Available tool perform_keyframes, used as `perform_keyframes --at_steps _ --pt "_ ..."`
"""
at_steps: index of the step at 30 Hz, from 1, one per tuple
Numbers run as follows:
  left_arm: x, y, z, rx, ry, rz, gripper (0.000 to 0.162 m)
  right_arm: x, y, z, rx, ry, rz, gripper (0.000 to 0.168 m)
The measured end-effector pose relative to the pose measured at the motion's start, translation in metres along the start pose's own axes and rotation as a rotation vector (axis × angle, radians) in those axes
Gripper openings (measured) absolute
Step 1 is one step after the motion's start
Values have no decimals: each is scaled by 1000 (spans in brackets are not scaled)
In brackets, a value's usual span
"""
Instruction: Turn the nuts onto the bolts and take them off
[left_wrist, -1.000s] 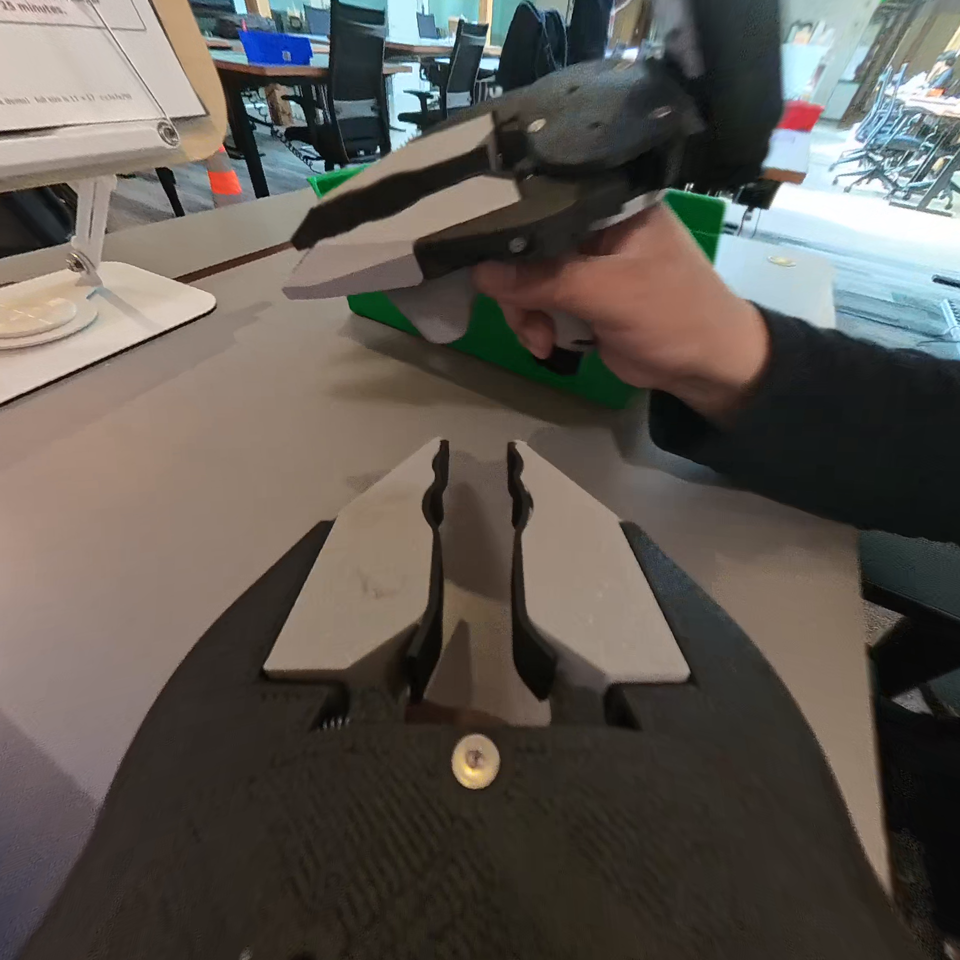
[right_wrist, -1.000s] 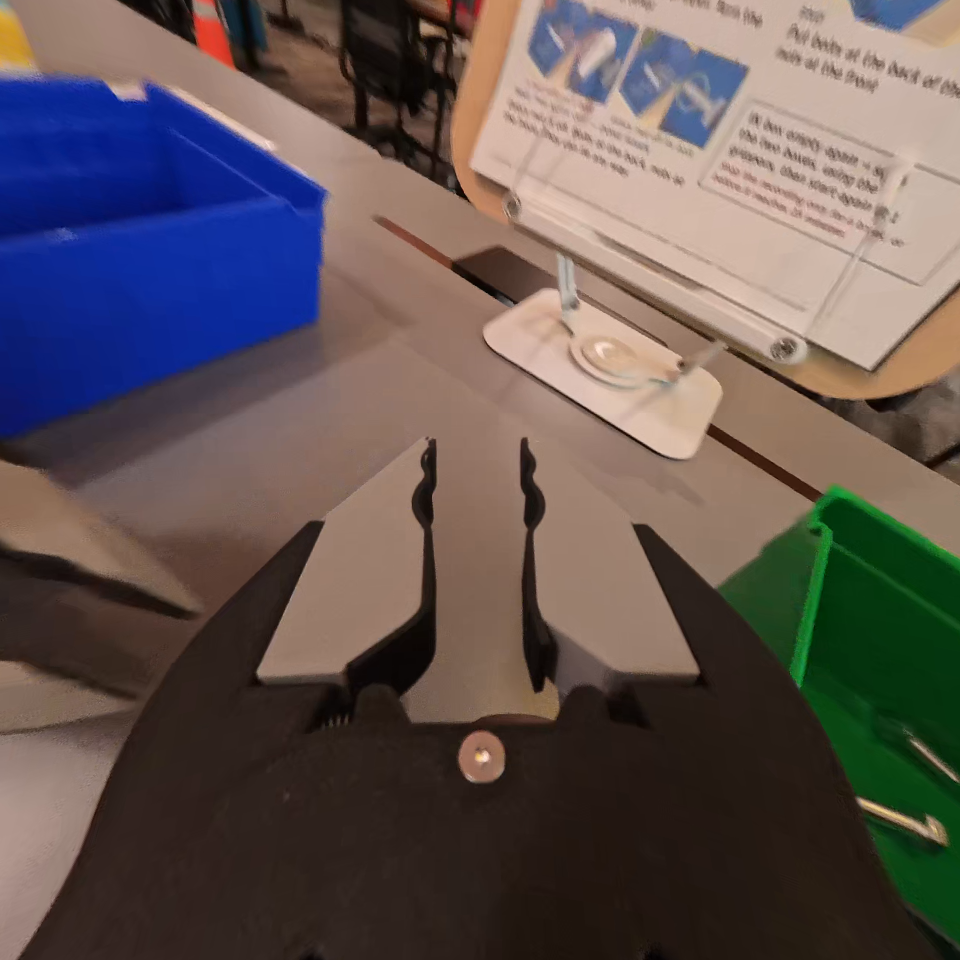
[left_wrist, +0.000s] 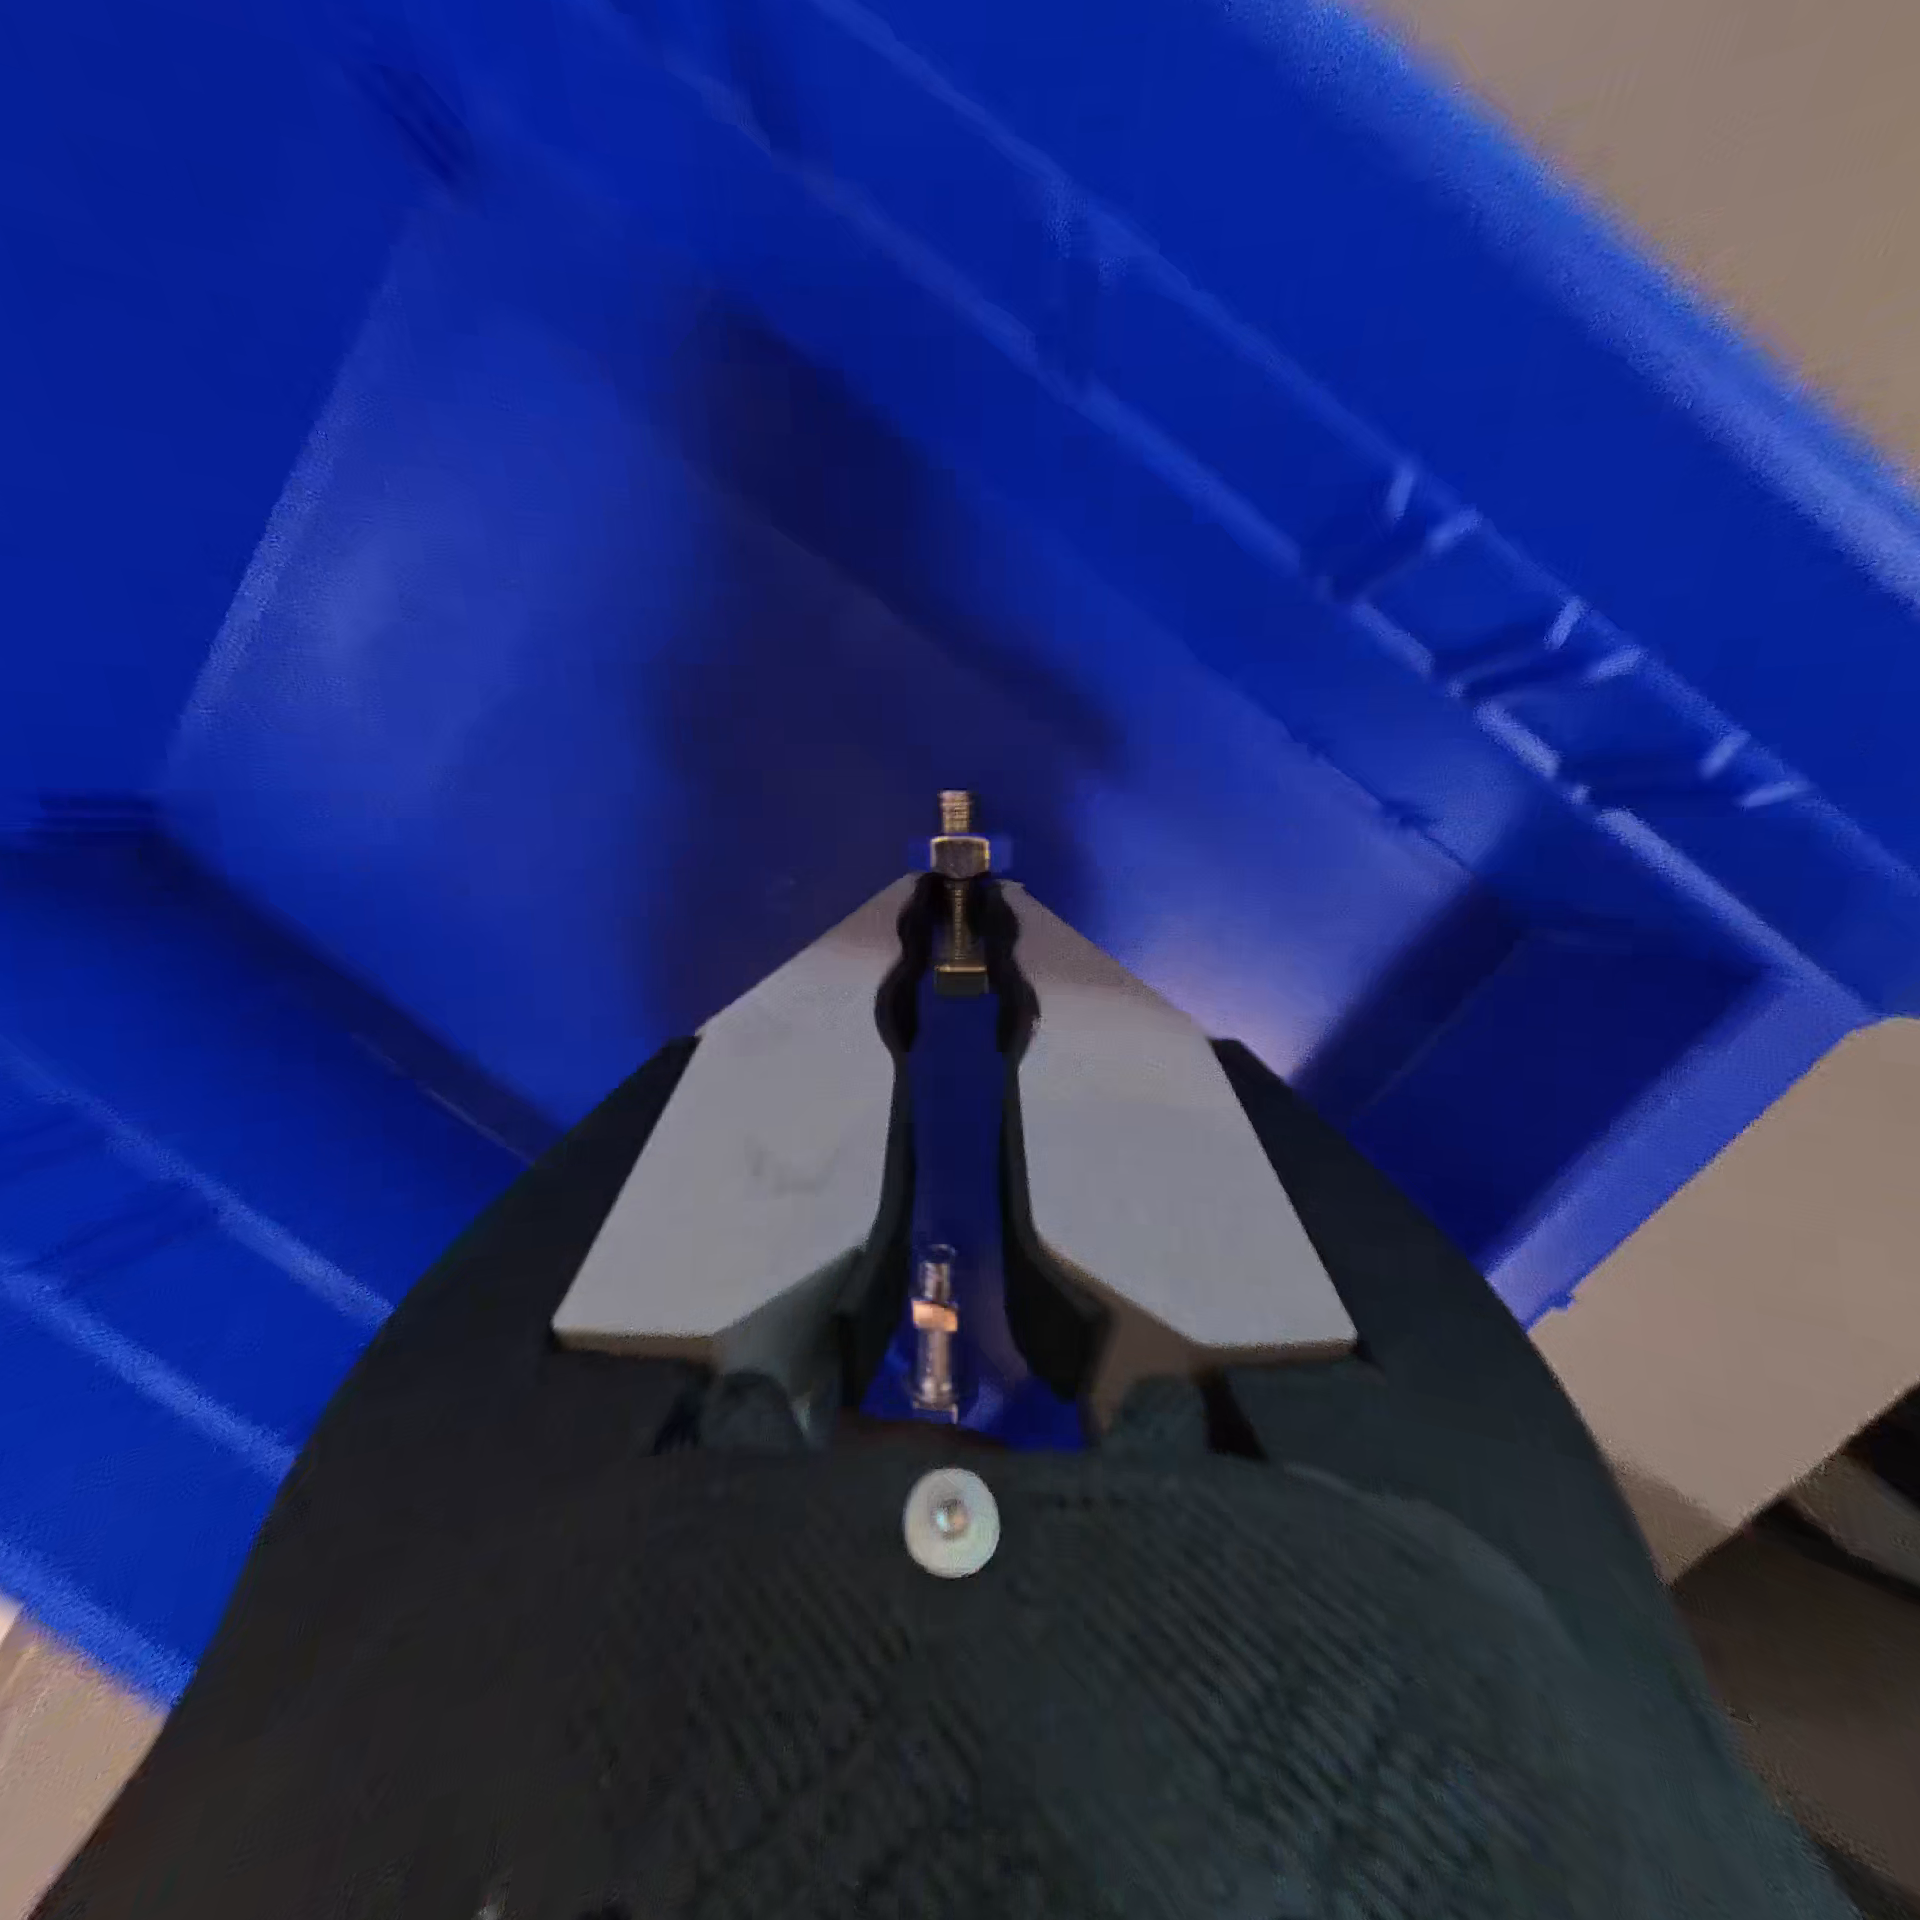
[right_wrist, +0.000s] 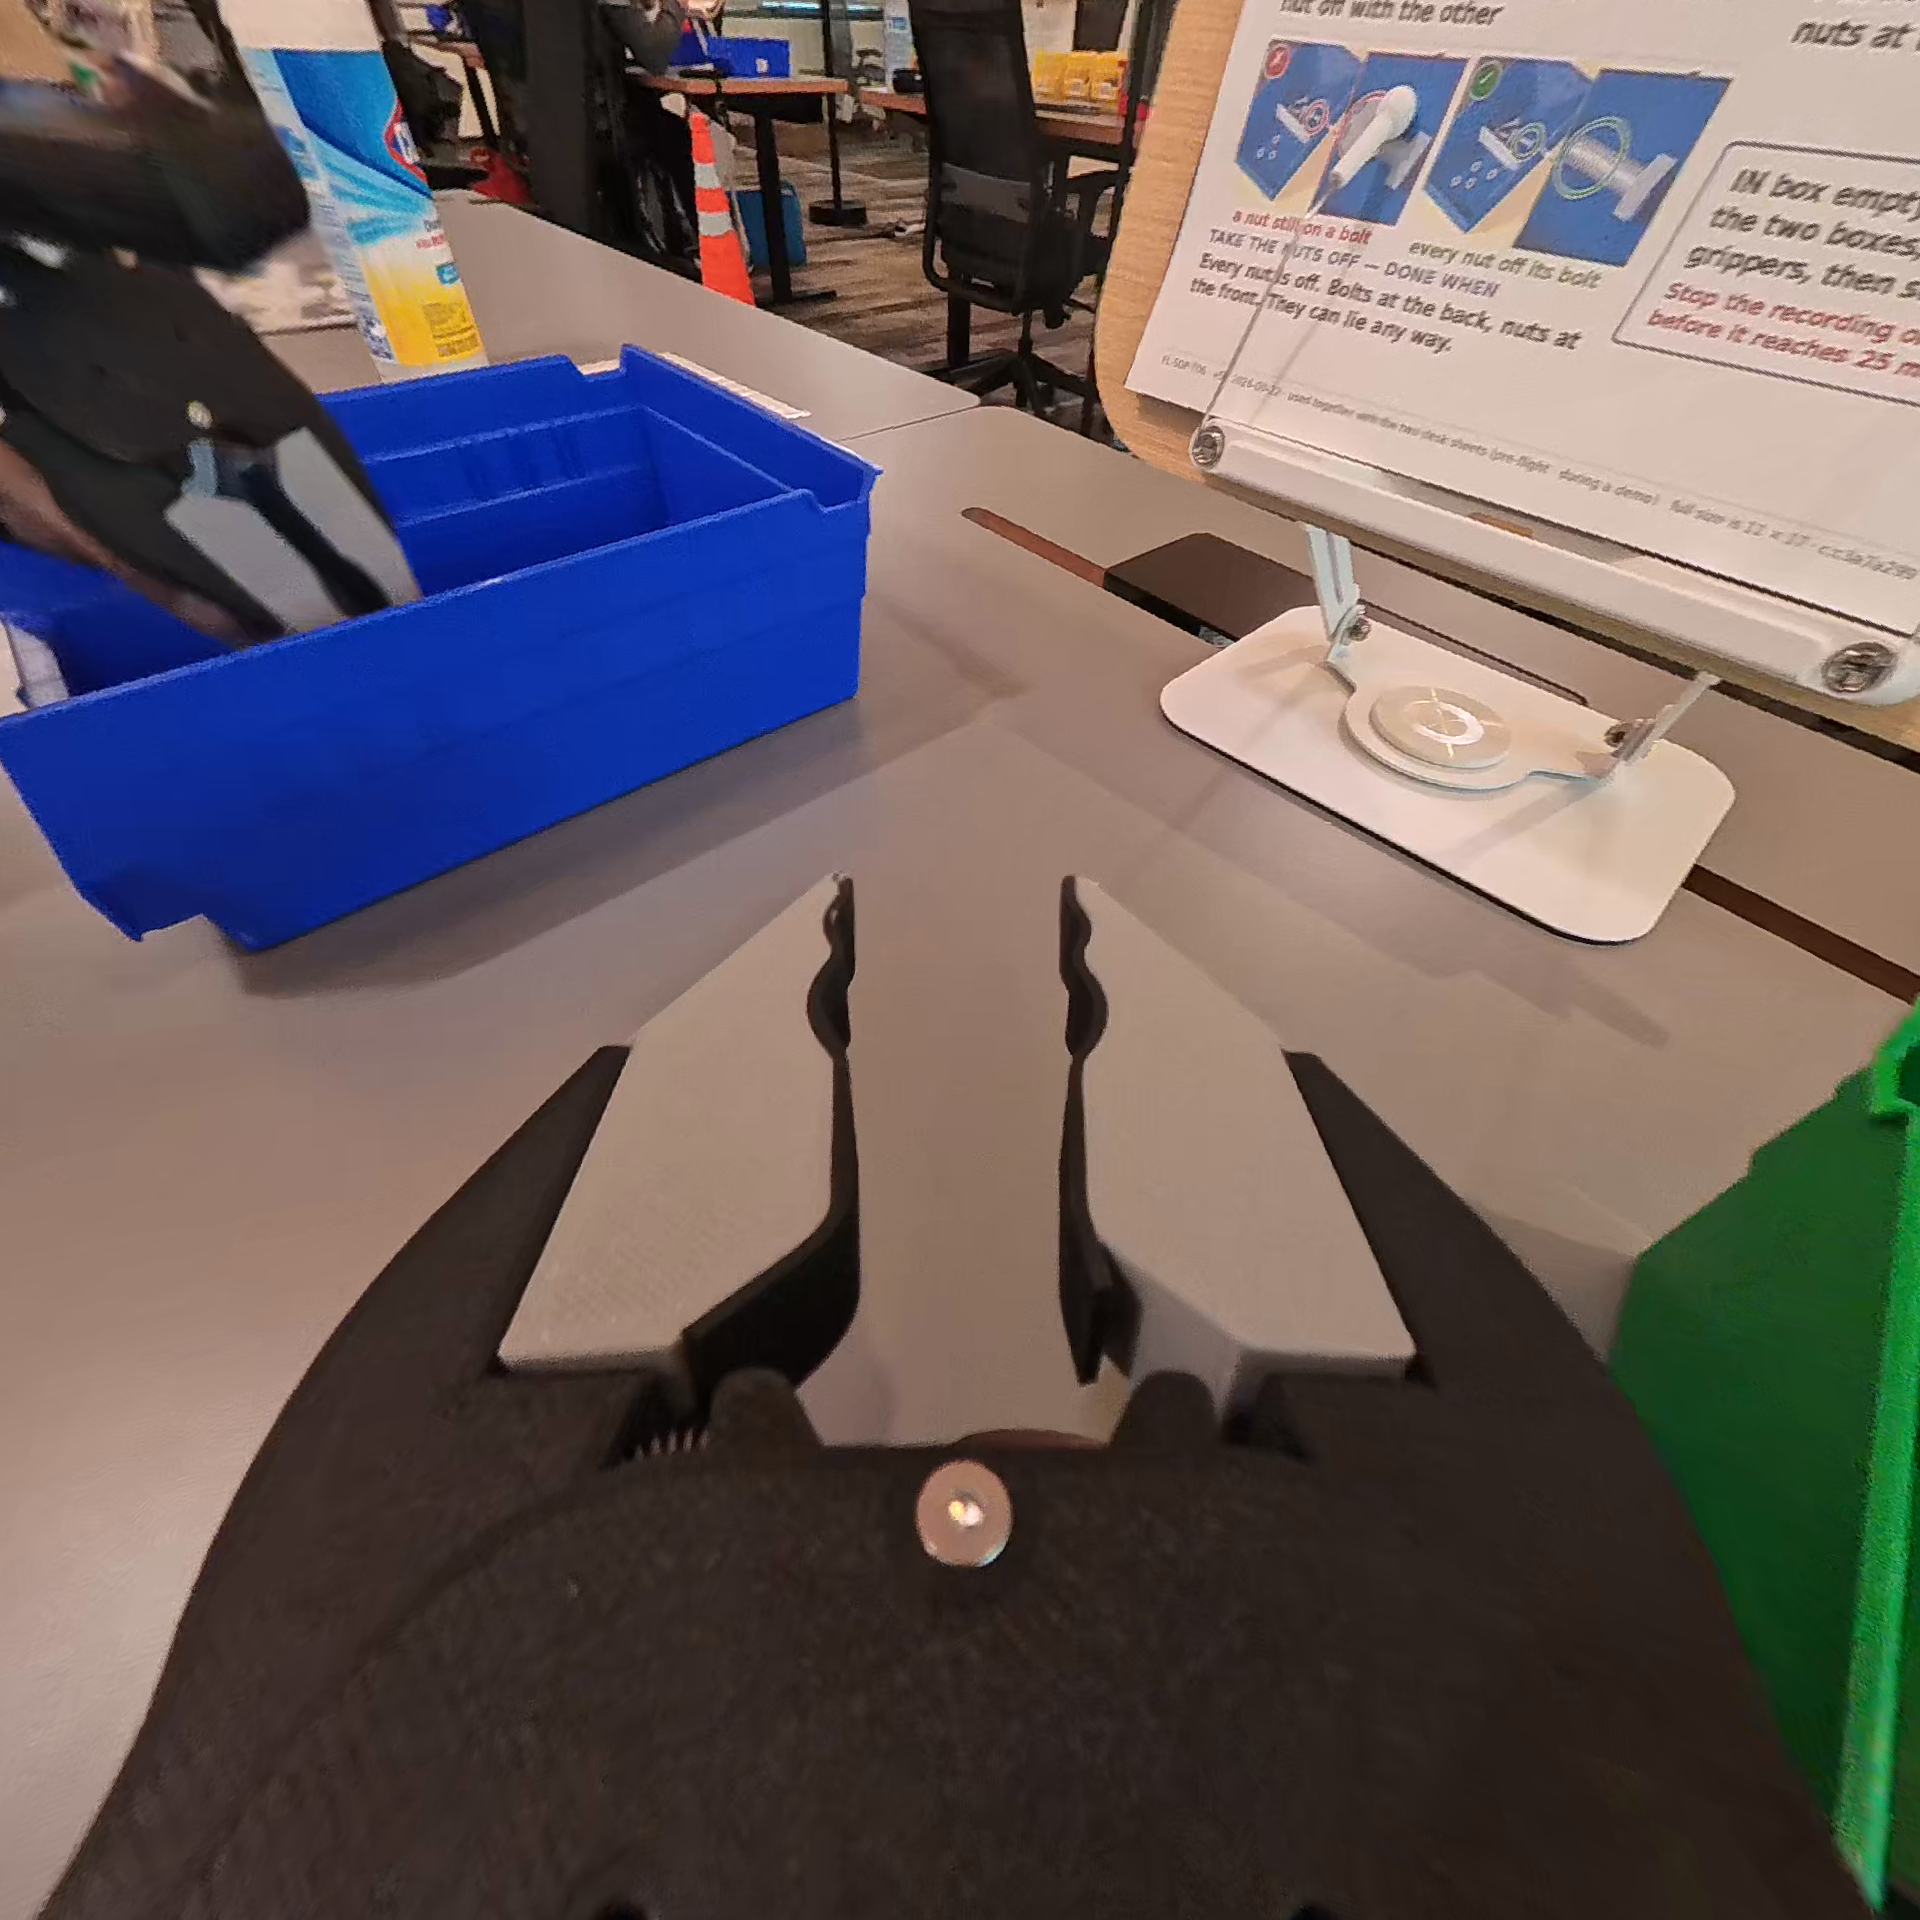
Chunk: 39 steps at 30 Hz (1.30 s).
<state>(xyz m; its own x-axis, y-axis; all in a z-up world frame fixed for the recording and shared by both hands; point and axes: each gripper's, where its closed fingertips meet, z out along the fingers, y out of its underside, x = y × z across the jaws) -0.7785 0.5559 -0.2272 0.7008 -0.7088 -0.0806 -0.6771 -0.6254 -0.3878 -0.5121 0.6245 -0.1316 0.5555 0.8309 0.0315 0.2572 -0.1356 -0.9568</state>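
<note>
The left gripper points down into the blue bin. Its fingers are closed almost fully, with only a narrow gap between them, and they clamp a bolt at the tips. The bolt's square head sits between the notched inner edges of the fingers, and its threaded shank projects forward past the tips. A hex nut is threaded on the shank just beyond the fingertips, with a short length of thread showing past it. A second bolt with a nut on it lies on the bin floor, visible through the gap near the base of the fingers.

The right gripper hovers above the grey table. Its fingers stand apart at a moderate width and hold nothing; bare table surface shows between them.

In the right wrist view, the blue bin stands on the table ahead and to the left, with an inner divider visible. The left gripper appears there as a blurred dark shape reaching down into the bin's near end. A green bin stands at the right edge of that view, just beside the right gripper. A white stand holding an instruction sheet is on the table ahead and to the right. A cleaning-wipes canister stands behind the blue bin.
</note>
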Motion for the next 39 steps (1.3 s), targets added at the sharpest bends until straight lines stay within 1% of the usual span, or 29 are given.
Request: perform_keyframes --at_steps 2,5,7,8,9,11,15,16,18,20,22,25,27,30,31,32,33,34,36,39 --pt "-12 -23 -22 140 -50 -46 8 -7 0 1 -1 -26 -5 36" --pt "-34 -61 -72 399 -196 -93 8 -15 -1 3 6 -55 -15 36" --pt "-25 -91 -109 629 -197 -123 8 -22 -3 3 17 -93 -9 36" --pt "-11 -108 -125 750 -143 -129 7 -27 -4 3 29 -123 1 37" --pt "10 -122 -136 846 -54 -124 7 -33 -7 2 45 -159 15 37" --pt "50 -146 -144 975 82 -102 7 -45 -16 -3 98 -237 49 38" --pt "117 -186 -129 1126 300 -72 6 -64 -44 -24 247 -415 130 38" --pt "128 -193 -125 1126 333 -61 7 -66 -50 -29 278 -446 150 38" --pt "137 -209 -132 1226 327 -62 6 -67 -58 -39 320 -492 179 37" --pt "149 -220 -129 1191 356 -58 7 -64 -61 -43 338 -500 191 37" --pt "154 -229 -129 1190 283 12 7 -58 -63 -46 352 -484 198 36" --pt "157 -232 -118 1109 224 52 6 -49 -56 -39 311 -432 212 32" --pt "171 -226 -122 1104 249 66 7 -53 -47 -32 263 -444 205 33" --pt "212 -204 -131 1132 340 100 7 -62 -40 -25 218 -439 175 32" --pt "225 -197 -126 1131 364 93 7 -64 -39 -24 205 -437 160 32" --pt "238 -190 -115 1099 385 87 7 -68 -37 -23 195 -442 148 32" --pt "244 -184 -99 1061 368 68 7 -71 -37 -22 188 -446 140 32" --pt "244 -180 -81 1033 316 41 6 -73 -36 -21 184 -447 135 32" --pt "226 -171 -45 966 181 -43 6 -75 -34 -19 173 -446 129 32" --pt "192 -156 -17 892 44 -134 7 -75 -33 -18 171 -430 118 32"
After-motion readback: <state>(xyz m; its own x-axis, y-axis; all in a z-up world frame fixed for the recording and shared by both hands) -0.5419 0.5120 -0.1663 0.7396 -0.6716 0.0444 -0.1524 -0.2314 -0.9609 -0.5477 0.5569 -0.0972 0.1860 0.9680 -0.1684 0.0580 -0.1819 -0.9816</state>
